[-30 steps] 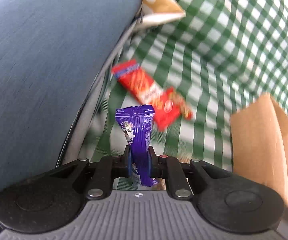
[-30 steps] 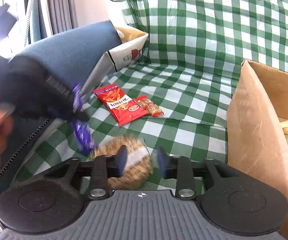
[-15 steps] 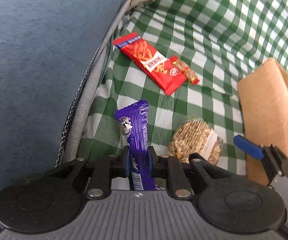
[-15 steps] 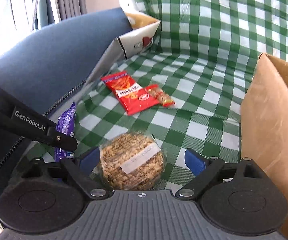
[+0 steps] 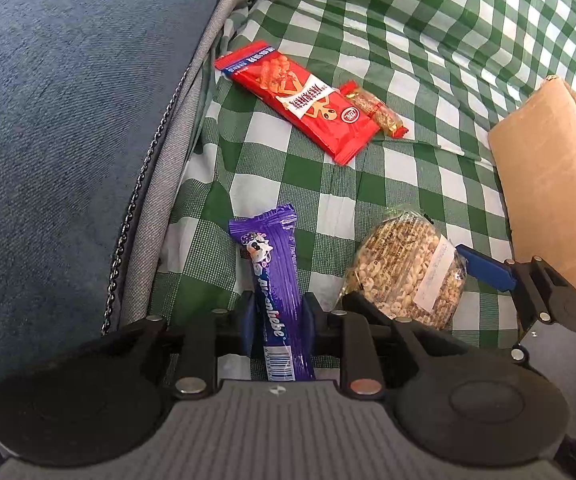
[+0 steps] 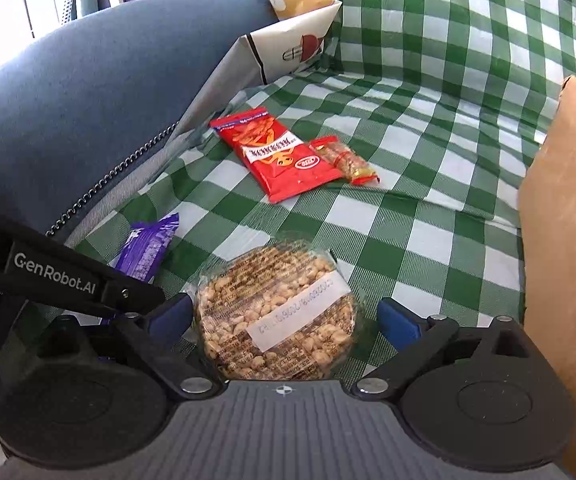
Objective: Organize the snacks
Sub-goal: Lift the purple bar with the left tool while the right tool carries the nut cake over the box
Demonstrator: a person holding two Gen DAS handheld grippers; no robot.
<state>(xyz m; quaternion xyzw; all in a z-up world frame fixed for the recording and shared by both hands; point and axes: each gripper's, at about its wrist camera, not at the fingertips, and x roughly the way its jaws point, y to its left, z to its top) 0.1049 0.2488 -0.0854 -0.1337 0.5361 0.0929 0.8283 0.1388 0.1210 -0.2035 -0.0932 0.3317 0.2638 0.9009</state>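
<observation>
Snacks lie on the checked cloth, a cardboard box to the right gripper's right. Its jaws are spread wide around the round puffed-grain cake; closing comes next, I judge. Left gripper clamps the purple bar, reading "Alpenliebe".

Purple bar – upright; puffed-grain disc flat

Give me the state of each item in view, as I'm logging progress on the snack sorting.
Left gripper: shut on purple bar.
Purple bar: gripped, sealed.
Right gripper: open, straddling puffed grain cake.
Puffed grain cake: flat, wrapped.
Red packet: flat, sealed.
Small nut bar: beside red packet.
Cardboard box: upright.
</observation>
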